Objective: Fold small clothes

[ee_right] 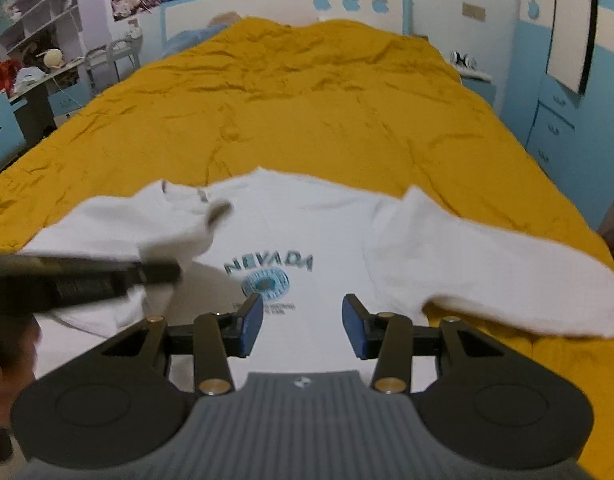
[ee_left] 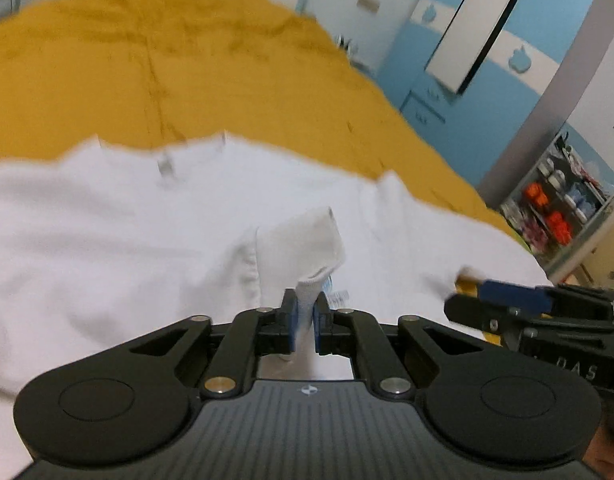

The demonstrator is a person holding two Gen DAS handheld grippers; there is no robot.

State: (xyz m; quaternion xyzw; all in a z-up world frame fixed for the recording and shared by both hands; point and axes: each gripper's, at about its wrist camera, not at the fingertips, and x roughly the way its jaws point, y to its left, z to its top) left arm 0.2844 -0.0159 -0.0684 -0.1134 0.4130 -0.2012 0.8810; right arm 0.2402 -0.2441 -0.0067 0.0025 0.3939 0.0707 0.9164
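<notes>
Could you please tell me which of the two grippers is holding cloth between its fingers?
The left gripper: a fold of the white sweatshirt sits pinched between its blue fingers. The right gripper has its fingers apart with nothing between them.

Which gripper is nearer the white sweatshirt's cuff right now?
Left. The left gripper is pinching the ribbed cuff of the white sweatshirt between its blue pads. The right gripper hovers open above the printed chest, holding nothing.
</notes>
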